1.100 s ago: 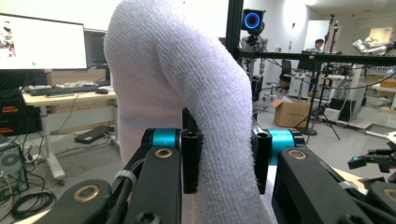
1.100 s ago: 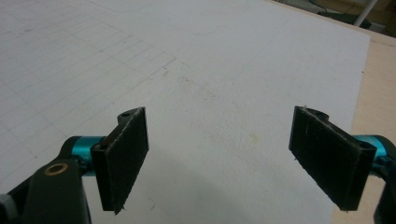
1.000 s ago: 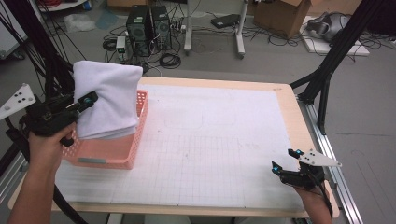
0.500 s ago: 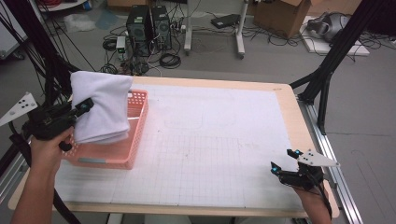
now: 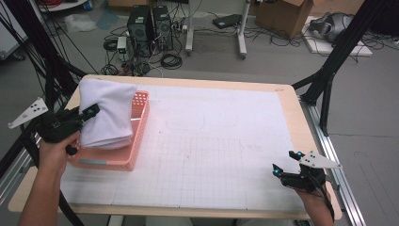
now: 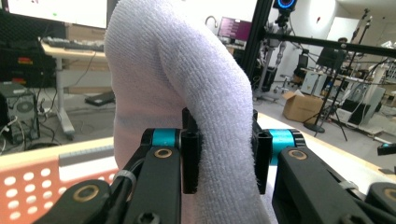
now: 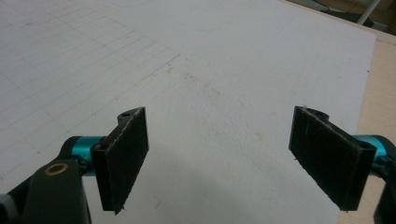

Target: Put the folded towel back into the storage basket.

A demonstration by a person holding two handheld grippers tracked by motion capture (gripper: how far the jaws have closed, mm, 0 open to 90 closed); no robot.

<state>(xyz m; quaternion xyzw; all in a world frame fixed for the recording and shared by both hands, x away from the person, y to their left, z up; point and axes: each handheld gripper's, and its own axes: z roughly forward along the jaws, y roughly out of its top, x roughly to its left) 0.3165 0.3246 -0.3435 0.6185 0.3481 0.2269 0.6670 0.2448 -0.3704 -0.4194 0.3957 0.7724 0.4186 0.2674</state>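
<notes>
A folded white towel (image 5: 107, 113) hangs down into the pink plastic basket (image 5: 134, 150) at the table's left side. My left gripper (image 5: 89, 113) is shut on the towel's left edge, just over the basket. In the left gripper view the thick terry towel (image 6: 187, 93) bulges up between the black pads (image 6: 190, 158), which press on it from both sides. My right gripper (image 5: 284, 162) rests near the table's front right corner, jaws wide apart. In the right gripper view its pads (image 7: 126, 154) stand open over the bare white mat (image 7: 224, 70).
A white gridded mat (image 5: 211, 141) covers the wooden table (image 5: 301, 113). Black frame struts (image 5: 329, 75) rise at the right and left edges. Computer towers (image 5: 150, 23), cables and boxes sit on the floor beyond the far edge.
My left gripper has lowered the towel and carried it slightly leftward, so it now sags deeper into the basket. The right gripper has stayed put.
</notes>
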